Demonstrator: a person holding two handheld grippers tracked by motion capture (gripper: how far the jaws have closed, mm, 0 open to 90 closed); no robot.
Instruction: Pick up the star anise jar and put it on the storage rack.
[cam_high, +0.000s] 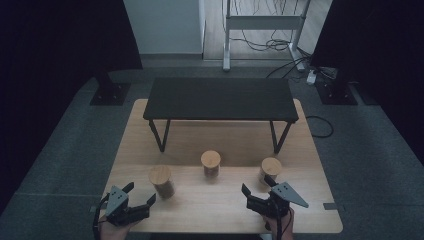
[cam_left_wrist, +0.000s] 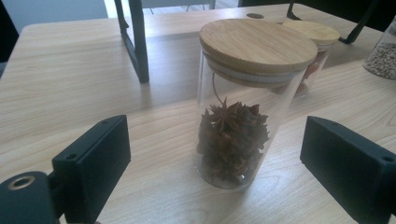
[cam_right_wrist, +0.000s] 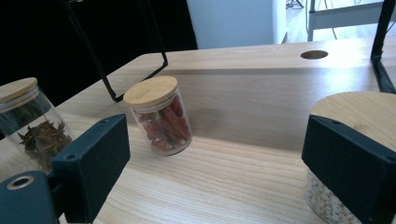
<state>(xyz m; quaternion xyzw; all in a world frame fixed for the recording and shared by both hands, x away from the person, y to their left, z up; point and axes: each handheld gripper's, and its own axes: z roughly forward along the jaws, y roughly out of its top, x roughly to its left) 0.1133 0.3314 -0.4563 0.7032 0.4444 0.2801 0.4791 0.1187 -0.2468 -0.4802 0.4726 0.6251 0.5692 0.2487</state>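
Three glass jars with bamboo lids stand in a row on the wooden table (cam_high: 220, 200). The star anise jar (cam_high: 161, 181) is on the left, the red chilli jar (cam_high: 210, 163) in the middle, and the jar of pale beans (cam_high: 270, 169) on the right. My left gripper (cam_high: 141, 192) is open, just short of the star anise jar (cam_left_wrist: 233, 135), which stands upright ahead between the jaws, untouched. My right gripper (cam_high: 256, 185) is open too, left of the bean jar (cam_right_wrist: 359, 112), whose side is hidden behind the right jaw. The chilli jar (cam_right_wrist: 161, 116) stands farther ahead.
A low black shelf (cam_high: 220, 97) on thin legs stands across the back half of the table, behind the jars. The table's front edge lies just under both hands. A metal stand and cables (cam_high: 265, 30) are on the floor beyond.
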